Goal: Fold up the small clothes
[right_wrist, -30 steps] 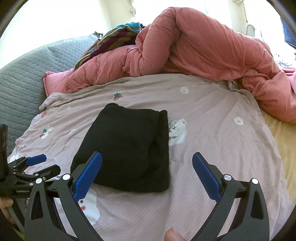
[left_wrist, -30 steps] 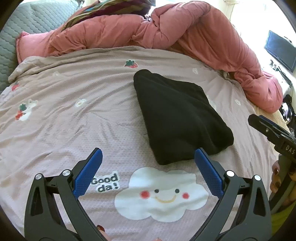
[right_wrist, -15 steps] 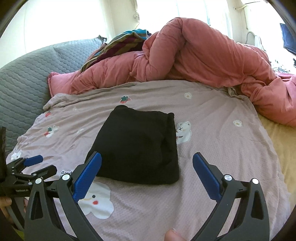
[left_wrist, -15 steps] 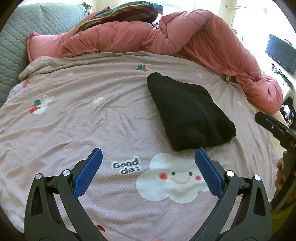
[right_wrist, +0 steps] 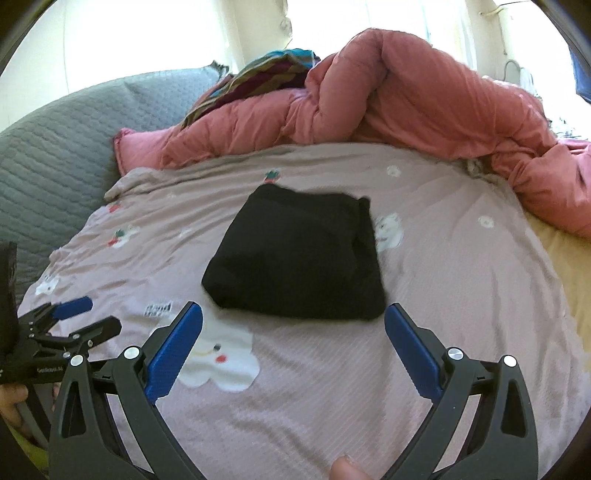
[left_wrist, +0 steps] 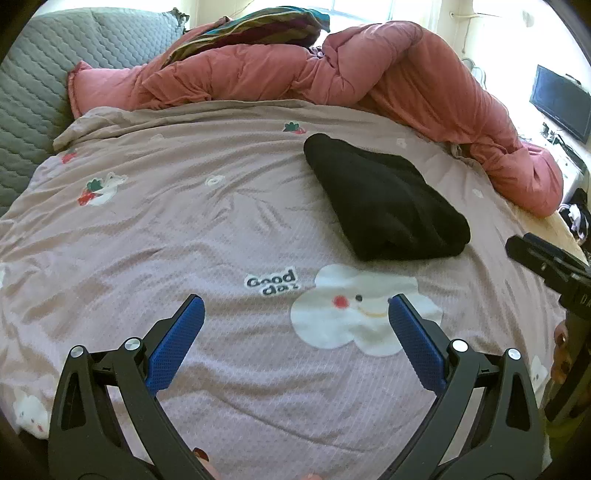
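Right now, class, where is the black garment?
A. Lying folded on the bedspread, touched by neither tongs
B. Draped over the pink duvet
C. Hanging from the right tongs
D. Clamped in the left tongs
A: the black garment lies folded on the bedspread, with left tongs and right tongs open, short of it.

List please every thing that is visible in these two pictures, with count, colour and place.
folded garment: one, black, middle of bedspread
bedspread: one, mauve with cloud and bear prints, over the bed
quilt: one, pink, bunched along far side
striped cloth: one, multicolour, on the quilt
headboard: one, grey quilted, far left
screen: one, dark, far right
left gripper: open, blue pads, empty
right gripper: open, blue pads, empty
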A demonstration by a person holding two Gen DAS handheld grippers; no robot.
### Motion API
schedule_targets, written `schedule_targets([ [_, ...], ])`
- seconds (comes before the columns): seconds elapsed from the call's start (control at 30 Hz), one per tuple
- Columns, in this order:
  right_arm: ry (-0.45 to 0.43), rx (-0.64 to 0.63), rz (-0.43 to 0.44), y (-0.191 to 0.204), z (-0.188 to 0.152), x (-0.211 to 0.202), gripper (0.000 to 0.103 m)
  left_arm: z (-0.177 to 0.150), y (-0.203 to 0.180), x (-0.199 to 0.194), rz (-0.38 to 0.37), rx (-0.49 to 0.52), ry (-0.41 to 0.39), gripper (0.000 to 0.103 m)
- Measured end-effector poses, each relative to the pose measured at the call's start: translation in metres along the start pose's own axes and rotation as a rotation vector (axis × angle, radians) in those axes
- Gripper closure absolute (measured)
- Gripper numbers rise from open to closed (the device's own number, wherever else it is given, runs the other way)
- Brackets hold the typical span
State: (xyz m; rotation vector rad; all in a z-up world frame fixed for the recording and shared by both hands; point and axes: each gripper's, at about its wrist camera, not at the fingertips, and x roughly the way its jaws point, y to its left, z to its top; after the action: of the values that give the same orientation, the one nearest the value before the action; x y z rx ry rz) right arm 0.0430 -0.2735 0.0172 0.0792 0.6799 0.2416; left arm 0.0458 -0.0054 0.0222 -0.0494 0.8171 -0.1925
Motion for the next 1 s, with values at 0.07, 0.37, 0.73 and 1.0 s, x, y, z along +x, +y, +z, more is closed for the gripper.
schedule_targets([
  [0.07, 0.023, -0.019, -0.003, 0.004, -0.007, 0.004, 0.005, -0.005, 0.0, 0.0, -0.001, 0.001, 0.008, 0.01],
  [0.37, 0.021, -0.01, -0.04, 0.008, -0.029, 0.007, 0.005, -0.015, 0.007, 0.003, -0.008, -0.034, 0.025, 0.01],
  [0.73, 0.038, 0.033, -0.069, -0.001, -0.046, 0.021, 0.005, -0.026, 0.002, 0.014, -0.006, -0.017, 0.048, 0.01],
  [1.0, 0.074, 0.018, -0.057, 0.004, -0.057, 0.037, 0.005, -0.031, 0.0, 0.021, -0.003, 0.001, 0.045, 0.01],
])
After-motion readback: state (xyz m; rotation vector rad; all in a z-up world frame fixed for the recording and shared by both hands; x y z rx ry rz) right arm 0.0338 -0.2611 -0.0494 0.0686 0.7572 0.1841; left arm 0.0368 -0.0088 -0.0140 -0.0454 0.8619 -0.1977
